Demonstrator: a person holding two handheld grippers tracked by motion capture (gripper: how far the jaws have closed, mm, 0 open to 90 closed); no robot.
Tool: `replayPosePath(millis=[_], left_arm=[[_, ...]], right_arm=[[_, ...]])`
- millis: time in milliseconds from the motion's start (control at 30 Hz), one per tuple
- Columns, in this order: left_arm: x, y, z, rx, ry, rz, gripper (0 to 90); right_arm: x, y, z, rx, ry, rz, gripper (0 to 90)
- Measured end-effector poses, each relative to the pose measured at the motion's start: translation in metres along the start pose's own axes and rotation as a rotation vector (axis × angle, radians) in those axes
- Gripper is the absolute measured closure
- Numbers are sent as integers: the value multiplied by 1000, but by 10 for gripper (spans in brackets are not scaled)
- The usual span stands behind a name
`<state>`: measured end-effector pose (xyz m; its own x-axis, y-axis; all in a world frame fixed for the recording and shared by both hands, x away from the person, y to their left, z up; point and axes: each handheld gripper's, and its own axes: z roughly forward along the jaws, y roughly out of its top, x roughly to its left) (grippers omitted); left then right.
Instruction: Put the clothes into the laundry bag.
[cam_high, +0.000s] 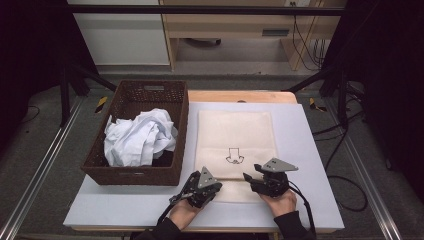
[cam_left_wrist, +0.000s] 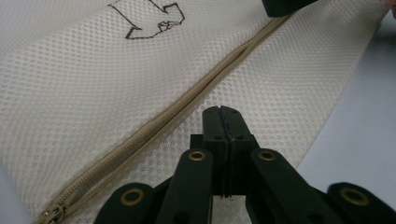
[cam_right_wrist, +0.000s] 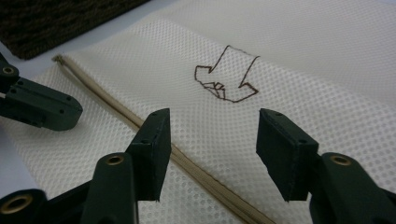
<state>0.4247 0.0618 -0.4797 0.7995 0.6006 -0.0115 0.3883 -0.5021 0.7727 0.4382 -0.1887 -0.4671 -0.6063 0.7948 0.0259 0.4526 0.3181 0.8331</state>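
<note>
The cream mesh bag (cam_high: 235, 145) lies flat on the desk (cam_high: 310, 165), right of the wicker basket (cam_high: 135, 100). Both tools sit at its near edge: the left tool (cam_left_wrist: 222, 116) pressed together just beside the zipper (cam_left_wrist: 154, 126), the right tool (cam_right_wrist: 212, 140) spread, straddling it.

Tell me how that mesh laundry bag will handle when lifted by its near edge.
The mesh laundry bag lies thin and flat, so it will probably droop limply. It looks light. Its open weave should give the right gripper decent grip.
</note>
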Motion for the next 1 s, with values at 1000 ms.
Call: replayPosePath(millis=[1000], left_arm=[[-2,-6,5,-1,2,20,891]], right_arm=[[16,2,31,137,-8,-92,686]])
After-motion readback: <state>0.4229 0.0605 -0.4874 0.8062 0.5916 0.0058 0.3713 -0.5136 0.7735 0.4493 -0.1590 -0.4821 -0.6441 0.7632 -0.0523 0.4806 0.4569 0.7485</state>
